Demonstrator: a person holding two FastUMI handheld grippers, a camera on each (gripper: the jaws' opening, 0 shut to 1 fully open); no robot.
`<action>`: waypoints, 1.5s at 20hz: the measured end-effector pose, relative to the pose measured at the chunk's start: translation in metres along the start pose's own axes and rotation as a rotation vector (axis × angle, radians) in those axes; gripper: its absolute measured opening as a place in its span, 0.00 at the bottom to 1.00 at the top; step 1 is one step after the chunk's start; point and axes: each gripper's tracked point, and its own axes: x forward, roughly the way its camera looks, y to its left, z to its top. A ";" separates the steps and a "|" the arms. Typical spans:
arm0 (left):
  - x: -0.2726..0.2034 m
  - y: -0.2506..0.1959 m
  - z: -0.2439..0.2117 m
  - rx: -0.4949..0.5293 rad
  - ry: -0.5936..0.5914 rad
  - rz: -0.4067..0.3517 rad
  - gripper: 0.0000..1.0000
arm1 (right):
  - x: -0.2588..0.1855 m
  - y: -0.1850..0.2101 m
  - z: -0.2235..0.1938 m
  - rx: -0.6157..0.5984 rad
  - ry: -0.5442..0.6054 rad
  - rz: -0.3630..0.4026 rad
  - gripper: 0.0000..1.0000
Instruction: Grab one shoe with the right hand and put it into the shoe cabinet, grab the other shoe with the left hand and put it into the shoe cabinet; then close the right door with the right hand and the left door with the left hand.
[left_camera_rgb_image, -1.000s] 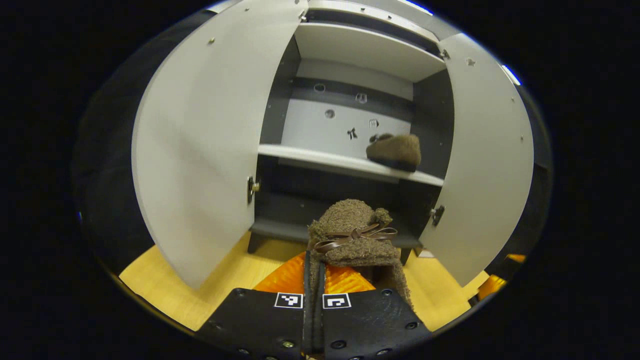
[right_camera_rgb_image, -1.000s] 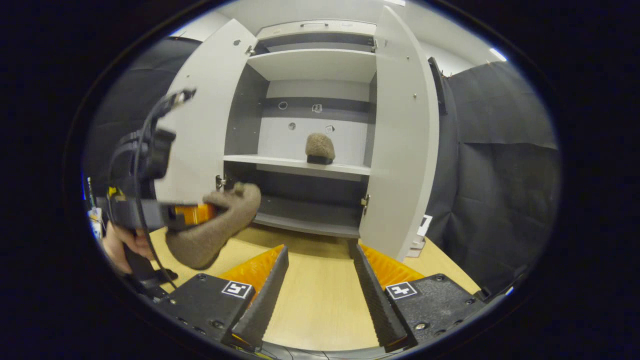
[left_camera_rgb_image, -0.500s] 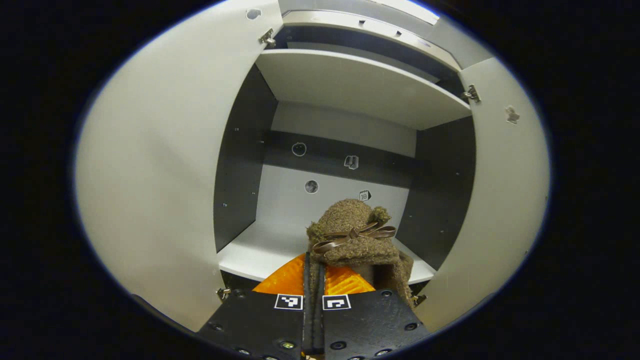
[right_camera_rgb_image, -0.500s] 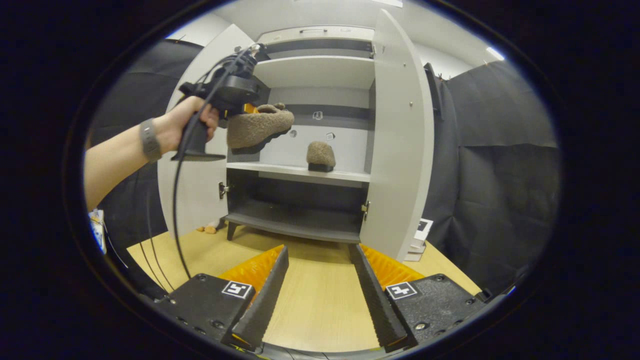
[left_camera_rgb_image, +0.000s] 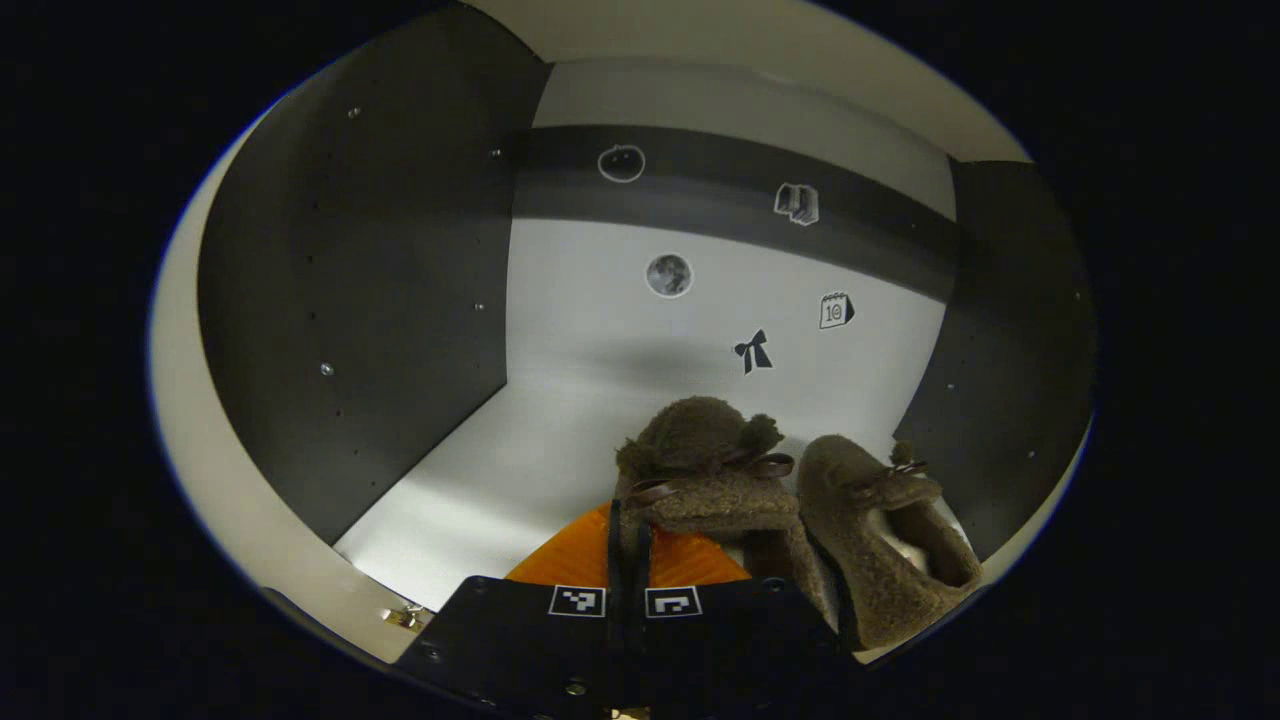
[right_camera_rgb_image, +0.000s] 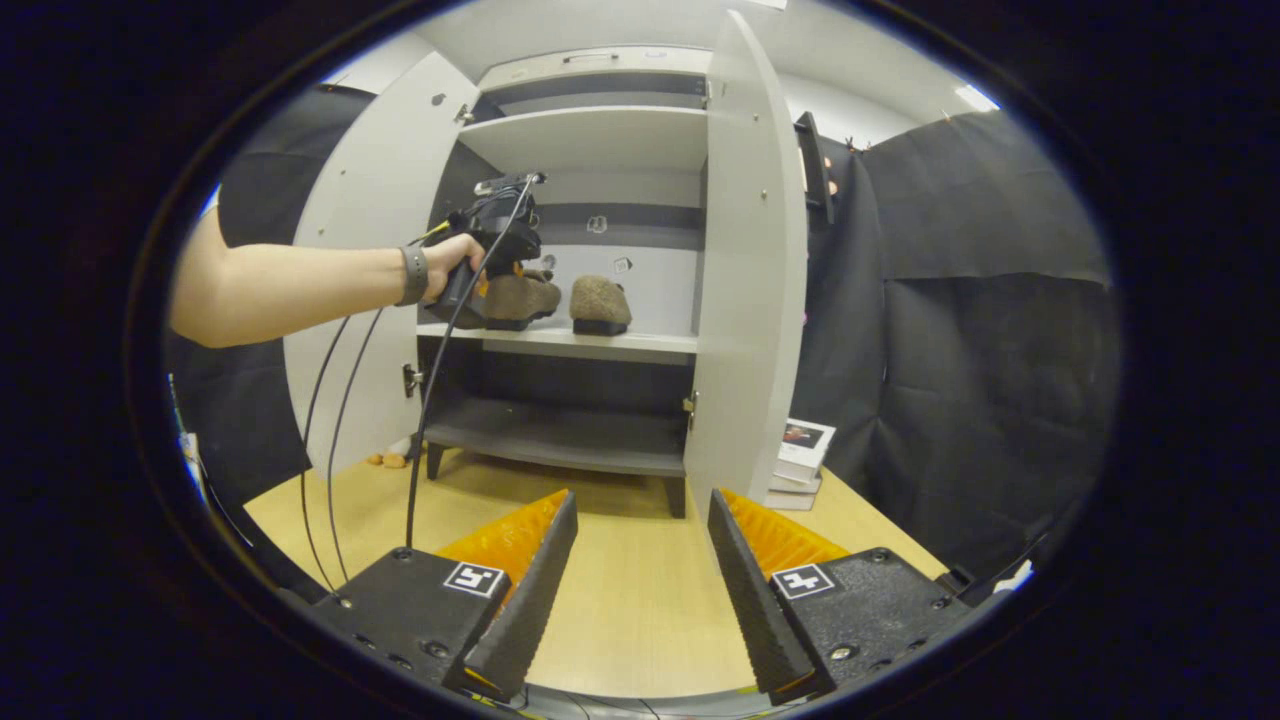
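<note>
Roughly halfway through, by the look of it. First shoe (right_camera_rgb_image: 600, 303) already resting on the middle shelf (right_camera_rgb_image: 600, 343) of the cabinet (right_camera_rgb_image: 590, 130), toward the right side. Second shoe (left_camera_rgb_image: 705, 470) clamped at its heel rim by the left gripper (left_camera_rgb_image: 628, 560), both fingers pressed tight on the fuzzy edge, held inside the same compartment just left of its mate (left_camera_rgb_image: 880, 540) and close beside it. From the right gripper view, sole of the held shoe (right_camera_rgb_image: 520, 298) at or barely above the shelf; contact hard to judge. Hand (right_camera_rgb_image: 455, 262) reaching in past the left door (right_camera_rgb_image: 365, 270).

Right gripper (right_camera_rgb_image: 640, 570) wide apart and carrying nothing, low over the wooden floor (right_camera_rgb_image: 640, 620), well back from the cabinet.

Left to do, judging from this: letting go of the second shoe and drawing the left gripper out, then swinging the right door (right_camera_rgb_image: 745, 270) closed with the right gripper and the left door with the left. Both doors standing fully open for now.
</note>
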 end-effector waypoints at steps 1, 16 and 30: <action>0.001 -0.001 0.000 -0.015 0.013 -0.006 0.00 | 0.000 -0.002 0.000 0.005 0.002 -0.007 0.85; -0.113 -0.012 0.024 0.035 -0.146 -0.205 0.53 | 0.000 0.016 0.001 0.031 -0.013 0.057 0.85; -0.313 0.035 -0.066 0.098 -0.442 -0.217 0.88 | -0.009 0.032 0.010 0.040 -0.022 0.121 0.83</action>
